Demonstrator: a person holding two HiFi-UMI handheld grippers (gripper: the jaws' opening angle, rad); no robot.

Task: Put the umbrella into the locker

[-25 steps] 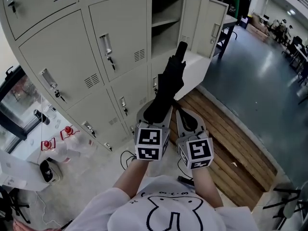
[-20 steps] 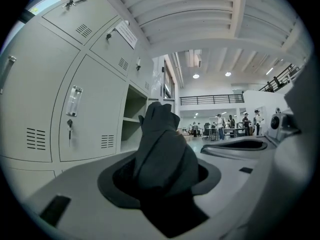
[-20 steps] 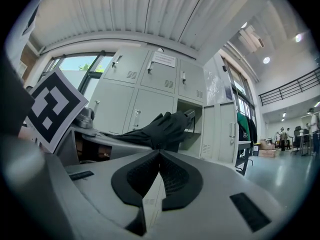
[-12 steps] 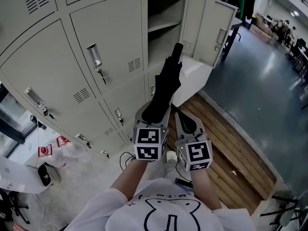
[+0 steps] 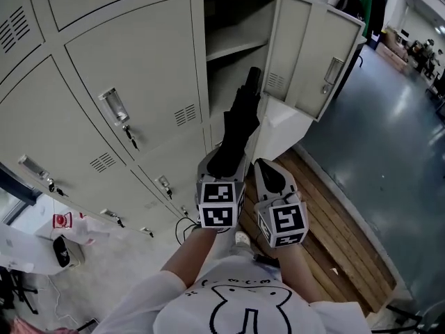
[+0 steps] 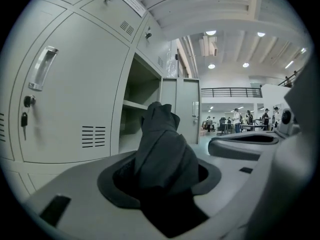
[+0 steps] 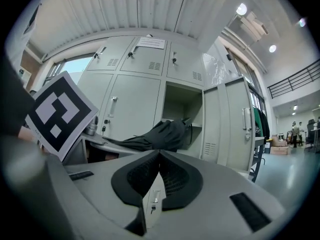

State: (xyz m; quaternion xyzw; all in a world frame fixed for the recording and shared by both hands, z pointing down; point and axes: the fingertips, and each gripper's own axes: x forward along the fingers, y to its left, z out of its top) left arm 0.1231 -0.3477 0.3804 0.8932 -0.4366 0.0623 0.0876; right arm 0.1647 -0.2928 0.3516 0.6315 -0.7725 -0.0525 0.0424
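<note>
My left hand-held gripper (image 5: 222,170) clamps the folded umbrella (image 5: 240,125), tip at 12 o'clock toward the open locker (image 5: 233,42); right hand-held gripper (image 5: 270,175) closed, empty

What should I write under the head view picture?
The left gripper holds a folded black umbrella aimed at the open locker; the right gripper is shut, empty.
</note>
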